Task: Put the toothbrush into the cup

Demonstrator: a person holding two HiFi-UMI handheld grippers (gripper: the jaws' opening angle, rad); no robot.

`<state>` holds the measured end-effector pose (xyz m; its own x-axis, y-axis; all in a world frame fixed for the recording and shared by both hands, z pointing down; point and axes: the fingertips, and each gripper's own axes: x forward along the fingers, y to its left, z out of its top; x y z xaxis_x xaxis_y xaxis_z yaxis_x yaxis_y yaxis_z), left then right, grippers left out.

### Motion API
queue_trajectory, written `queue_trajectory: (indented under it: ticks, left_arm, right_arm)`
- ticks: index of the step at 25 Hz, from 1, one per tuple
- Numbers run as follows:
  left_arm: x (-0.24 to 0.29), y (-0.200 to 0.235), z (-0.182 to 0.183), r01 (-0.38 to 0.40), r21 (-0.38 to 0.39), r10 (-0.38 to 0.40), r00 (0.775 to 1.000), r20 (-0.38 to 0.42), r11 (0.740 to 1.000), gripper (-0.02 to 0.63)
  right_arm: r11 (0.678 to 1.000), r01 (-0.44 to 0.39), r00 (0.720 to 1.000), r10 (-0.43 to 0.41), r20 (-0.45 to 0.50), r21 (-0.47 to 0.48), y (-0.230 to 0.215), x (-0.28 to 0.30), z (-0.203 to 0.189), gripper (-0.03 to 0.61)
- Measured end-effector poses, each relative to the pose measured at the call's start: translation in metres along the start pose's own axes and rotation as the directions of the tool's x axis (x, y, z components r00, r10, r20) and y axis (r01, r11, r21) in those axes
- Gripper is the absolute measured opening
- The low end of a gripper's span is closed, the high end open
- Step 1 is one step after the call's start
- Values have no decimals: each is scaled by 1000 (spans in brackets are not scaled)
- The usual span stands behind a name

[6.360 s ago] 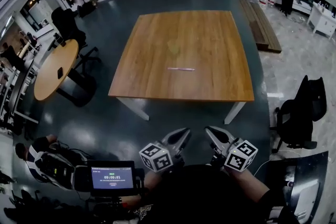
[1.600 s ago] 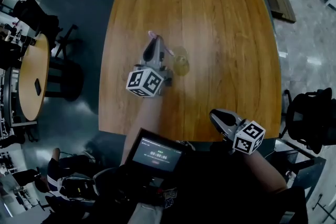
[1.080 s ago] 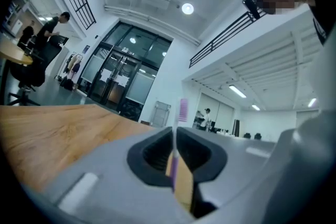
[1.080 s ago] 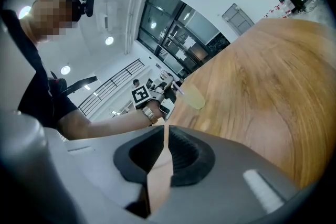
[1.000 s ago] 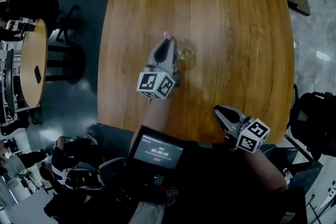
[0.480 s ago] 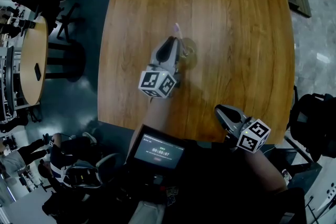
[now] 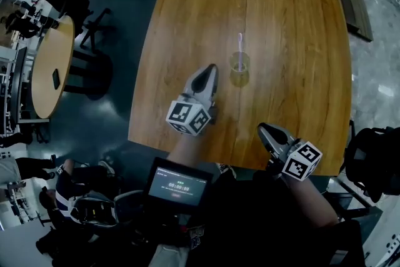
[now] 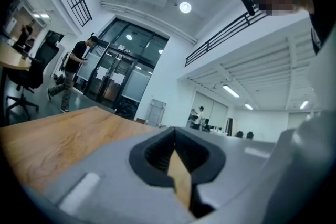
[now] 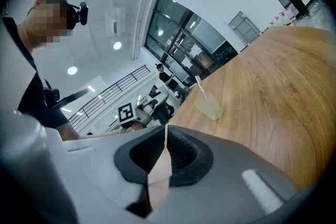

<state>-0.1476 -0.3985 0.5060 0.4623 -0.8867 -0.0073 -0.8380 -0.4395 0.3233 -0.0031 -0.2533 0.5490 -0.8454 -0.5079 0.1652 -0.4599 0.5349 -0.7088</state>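
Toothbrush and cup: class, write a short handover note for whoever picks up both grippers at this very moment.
Left gripper: jaws together, nothing in them, over the table beside the cup, not touching it.
Right gripper: jaws together, empty, at the table's near edge.
Things: the toothbrush stands in the cup, its top sticking out above the rim; the cup is upright near the middle of the table.
Done: toothbrush is in the cup.
Left: nothing of the job itself, as far as the views show; just draw both grippers clear.

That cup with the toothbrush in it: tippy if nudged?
Probably tippy: the cup looks small and translucent, likely light plastic, and the toothbrush leans out above its rim. May slide on the smooth wooden table.
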Motion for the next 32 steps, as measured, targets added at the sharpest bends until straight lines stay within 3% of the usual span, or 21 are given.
queue_trajectory:
  ticks: [4,7,10,14,16,23,27,32]
  left_arm:
    - [-56,-46,-6,89,-125,-99,992,-77,988,0]
    - [-104,-82,-18,151,-273,-186,977,-107,950,0]
    - [-144,-115,-33,213,-338,-269,955,-127,917,0]
    - [-180,-141,-61,262,-356,-346,917,-197,897,0]
    - [-194,-150,-65,267,-354,-354,911,-209,896,0]
    - [-228,-190,-52,277,-332,-348,920,-178,901,0]
    - [-247,-234,-51,282,-326,-345,926,-153,902,0]
    - [-276,-301,-72,275,-353,-346,925,-156,894,0]
  right_arm:
    - [999,9,997,-6,81,-33,26,3,15,9]
    - [997,13,992,-5,127,-70,54,1,20,7]
    - [995,30,986,-14,165,-95,80,-9,13,6]
    - [992,59,983,-39,178,-108,102,-26,-10,6]
    - [993,56,985,-38,168,-108,110,-34,-23,6]
    - [991,18,985,6,174,-133,139,-72,-42,6]
    - [983,-21,987,50,155,-185,164,-110,-59,6]
    - [984,-34,986,62,155,-176,175,-177,-86,6]
